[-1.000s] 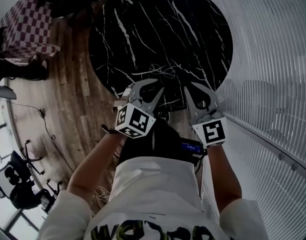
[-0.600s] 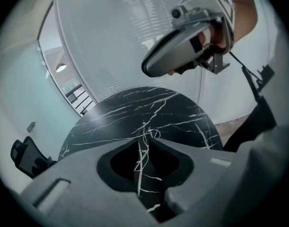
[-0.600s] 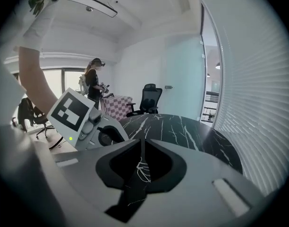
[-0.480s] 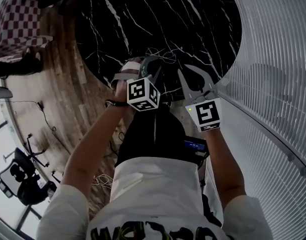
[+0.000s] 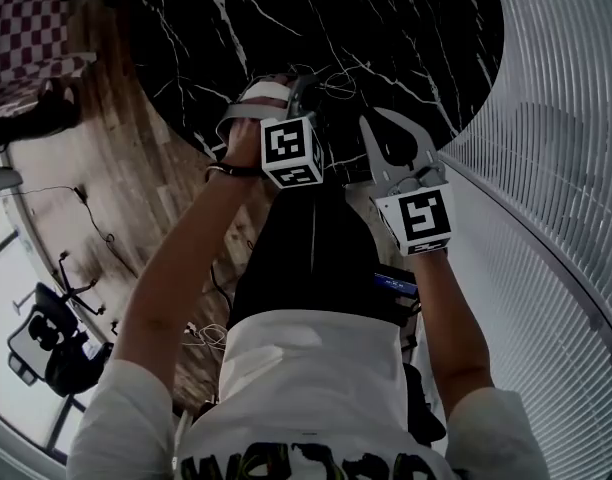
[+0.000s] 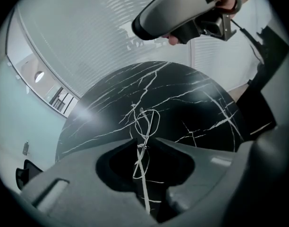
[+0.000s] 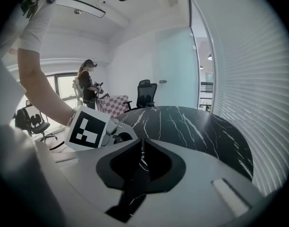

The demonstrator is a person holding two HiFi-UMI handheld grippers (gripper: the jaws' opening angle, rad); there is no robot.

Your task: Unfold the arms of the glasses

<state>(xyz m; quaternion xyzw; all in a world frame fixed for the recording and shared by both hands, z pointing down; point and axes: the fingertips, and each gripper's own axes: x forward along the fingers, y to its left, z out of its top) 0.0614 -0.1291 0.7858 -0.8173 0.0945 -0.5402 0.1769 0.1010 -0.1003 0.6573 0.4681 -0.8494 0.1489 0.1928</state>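
Note:
Thin wire-framed glasses (image 6: 145, 124) lie folded on the black marble table (image 6: 201, 103), near its front edge (image 5: 331, 81). My left gripper (image 6: 145, 142) points steeply down over them, its jaws opening. The wire frame shows through the narrow gap between the tips, and the pads do not press on it. In the head view the left gripper (image 5: 308, 88) reaches over the table edge to the glasses. My right gripper (image 5: 374, 121) hangs just right of it, beside the glasses. Its jaws (image 7: 140, 142) are closing, the tips almost meeting with nothing between them.
A slatted blind wall (image 5: 546, 168) curves close along the right. To the left are wooden floor (image 5: 116, 198), a checkered seat (image 5: 31, 38) and an office chair (image 5: 46, 353). Beyond the table stand another person (image 7: 88, 86) and a dark chair (image 7: 145, 92).
Both grippers have sunk toward the table edge. The left one has rolled and tipped down until its jaws are over the glasses. The right one has dropped less.

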